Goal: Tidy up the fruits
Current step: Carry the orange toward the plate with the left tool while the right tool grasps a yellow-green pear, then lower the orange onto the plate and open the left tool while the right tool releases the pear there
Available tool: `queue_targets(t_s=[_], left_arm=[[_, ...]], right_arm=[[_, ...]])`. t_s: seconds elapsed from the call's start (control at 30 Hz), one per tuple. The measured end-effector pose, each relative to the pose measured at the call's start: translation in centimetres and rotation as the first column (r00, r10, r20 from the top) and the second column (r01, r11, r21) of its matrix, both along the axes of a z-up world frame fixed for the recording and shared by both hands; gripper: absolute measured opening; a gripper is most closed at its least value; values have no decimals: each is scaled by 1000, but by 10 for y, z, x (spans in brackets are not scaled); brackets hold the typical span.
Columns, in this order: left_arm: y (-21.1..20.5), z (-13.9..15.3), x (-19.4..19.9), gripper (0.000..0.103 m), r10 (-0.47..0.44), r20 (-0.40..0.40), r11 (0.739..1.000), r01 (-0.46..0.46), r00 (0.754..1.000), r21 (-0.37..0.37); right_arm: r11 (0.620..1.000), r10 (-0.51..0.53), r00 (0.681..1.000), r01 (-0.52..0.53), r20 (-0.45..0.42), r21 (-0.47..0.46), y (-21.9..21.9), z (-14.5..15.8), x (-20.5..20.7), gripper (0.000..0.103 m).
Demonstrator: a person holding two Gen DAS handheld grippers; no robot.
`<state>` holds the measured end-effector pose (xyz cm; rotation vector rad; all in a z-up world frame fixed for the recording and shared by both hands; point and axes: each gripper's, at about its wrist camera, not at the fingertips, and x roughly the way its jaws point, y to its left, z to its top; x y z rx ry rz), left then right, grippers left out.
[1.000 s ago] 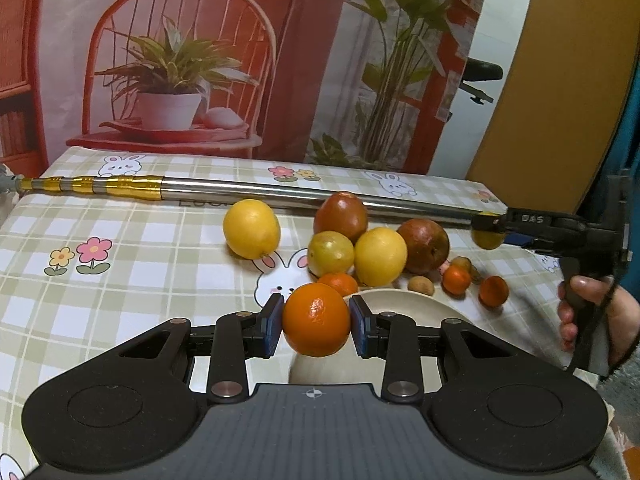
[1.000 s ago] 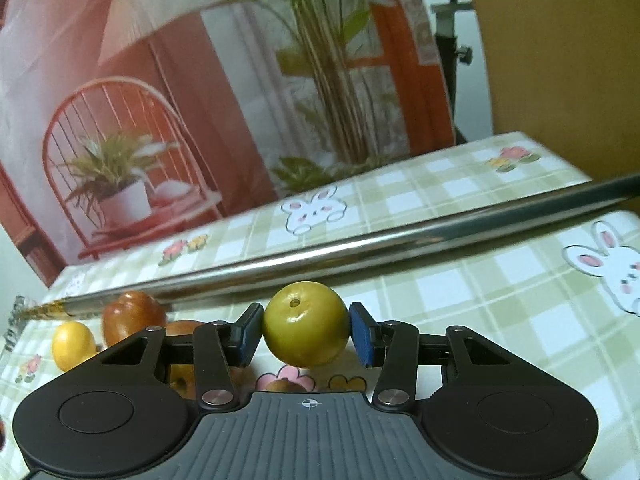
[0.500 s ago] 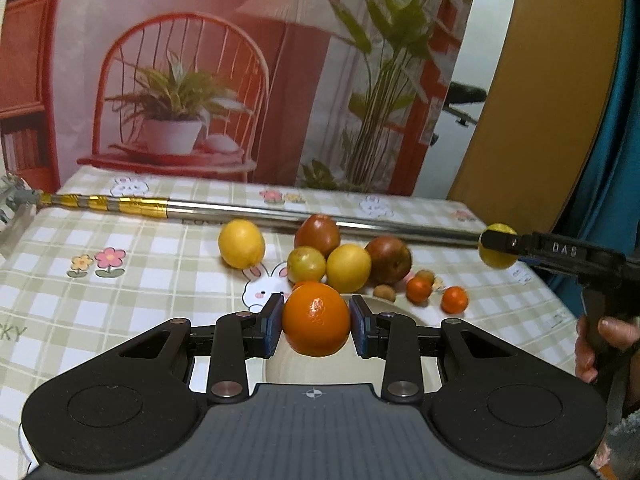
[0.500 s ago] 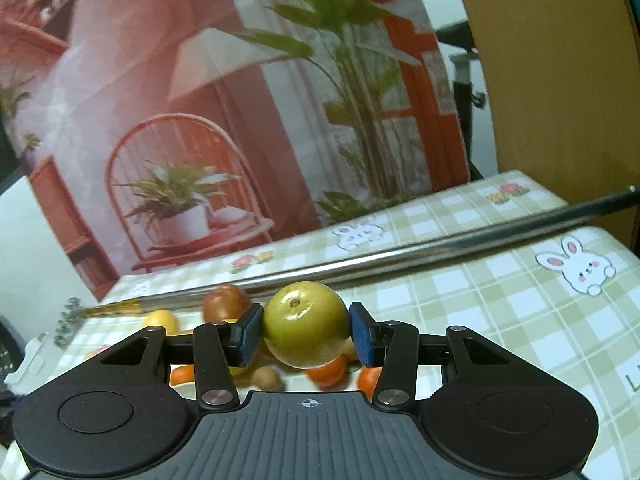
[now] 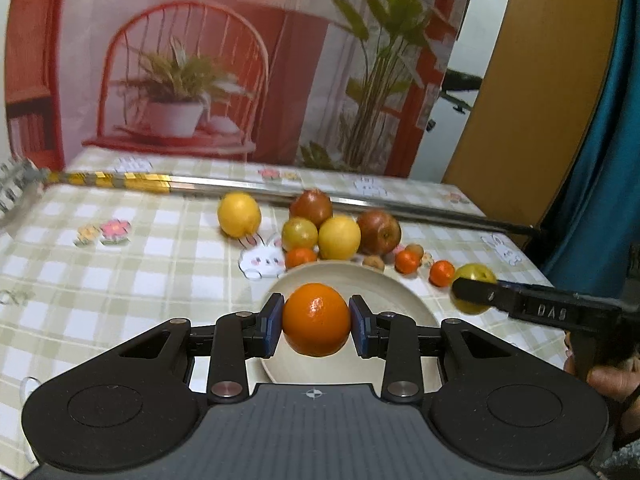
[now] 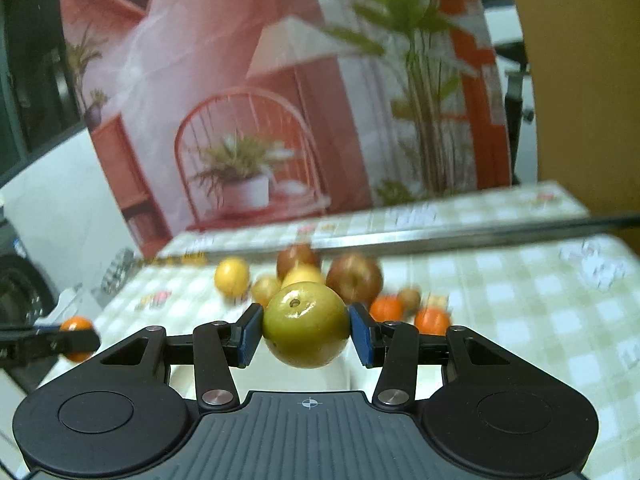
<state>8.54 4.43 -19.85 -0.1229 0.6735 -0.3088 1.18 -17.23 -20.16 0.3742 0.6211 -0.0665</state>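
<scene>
My left gripper (image 5: 316, 320) is shut on an orange (image 5: 317, 319) and holds it above a cream plate (image 5: 404, 300). My right gripper (image 6: 306, 326) is shut on a yellow-green fruit (image 6: 306, 325); it also shows at the right of the left wrist view (image 5: 474, 288), just right of the plate. Behind the plate lie a lemon (image 5: 239, 214), a second lemon (image 5: 339, 237), two red apples (image 5: 378, 231), a small yellow-green fruit (image 5: 299, 233) and small tangerines (image 5: 407, 261).
A long metal rod (image 5: 248, 190) with gold bands lies across the checked tablecloth (image 5: 120, 272) behind the fruit. A printed backdrop stands at the table's far edge. A blue curtain (image 5: 600, 160) hangs at the right. The right wrist view is blurred.
Both grippers have risen and pulled back with their fruit. The right gripper has swung left and now sits just right of the plate. The plate shows more fully under the orange.
</scene>
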Motion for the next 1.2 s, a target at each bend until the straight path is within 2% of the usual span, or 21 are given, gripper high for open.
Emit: queue_targets(t_s=[0.2,0.43,0.83,1.2], left_arm=[[-12,-30,29,37,-39,-55,996,43,998,73],[-19,-53,50,37,-61,-99,989,73,993,128],[-25,-67,57,37,-71,-102,978,89,992,189],[-28,-65,52,38,-58,-59,980,68,997,186]], right_arm=[[999,29,996,-31,-85,-23,9,-30,13,43],[999,46,987,-46,-152,4,7,-57,32,43],[982,141,971,-162,-192,-98,29,-63,50,43],[984,128,967,-152,-218,-94,26,-67,47,43]])
